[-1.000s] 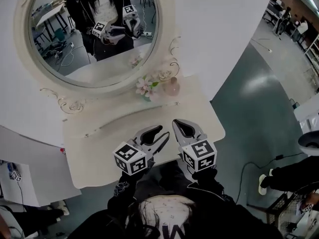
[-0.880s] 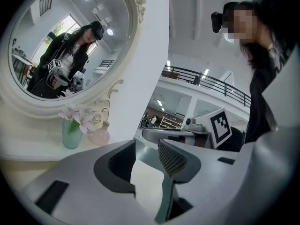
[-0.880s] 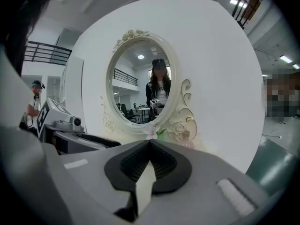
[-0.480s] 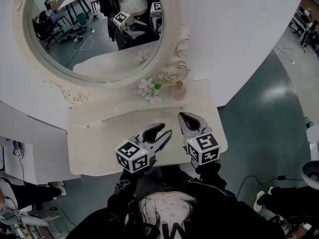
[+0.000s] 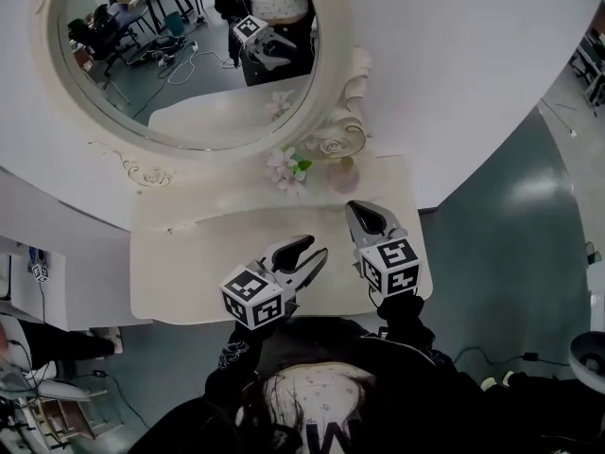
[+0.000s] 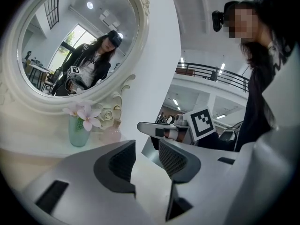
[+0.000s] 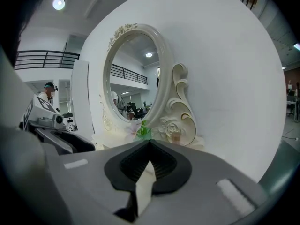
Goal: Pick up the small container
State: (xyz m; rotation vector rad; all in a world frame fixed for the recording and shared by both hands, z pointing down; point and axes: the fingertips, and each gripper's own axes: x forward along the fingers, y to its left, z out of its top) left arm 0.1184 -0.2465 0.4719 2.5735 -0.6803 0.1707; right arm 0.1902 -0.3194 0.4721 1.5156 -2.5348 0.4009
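The small container (image 5: 343, 175) is a pale pink jar at the back of the cream dressing table (image 5: 189, 272), by the mirror's carved foot. In the right gripper view the jar (image 7: 176, 137) stands just right of and beyond my shut jaws. My right gripper (image 5: 355, 210) hovers over the tabletop, a short way in front of the jar, with nothing in it. My left gripper (image 5: 317, 247) is open and empty over the table's front middle. From the left gripper view the jar (image 6: 111, 134) is beyond the left jaw, with the right gripper (image 6: 157, 129) to its right.
A small green vase of pink flowers (image 5: 285, 170) stands just left of the jar. The oval mirror (image 5: 189, 55) in its ornate frame rises behind both, against a white wall. The table's right edge (image 5: 423, 253) drops to a grey-green floor.
The head view has swung, so the table sits more to the right and lower. Both grippers stay over the front of the tabletop, with their jaws unchanged.
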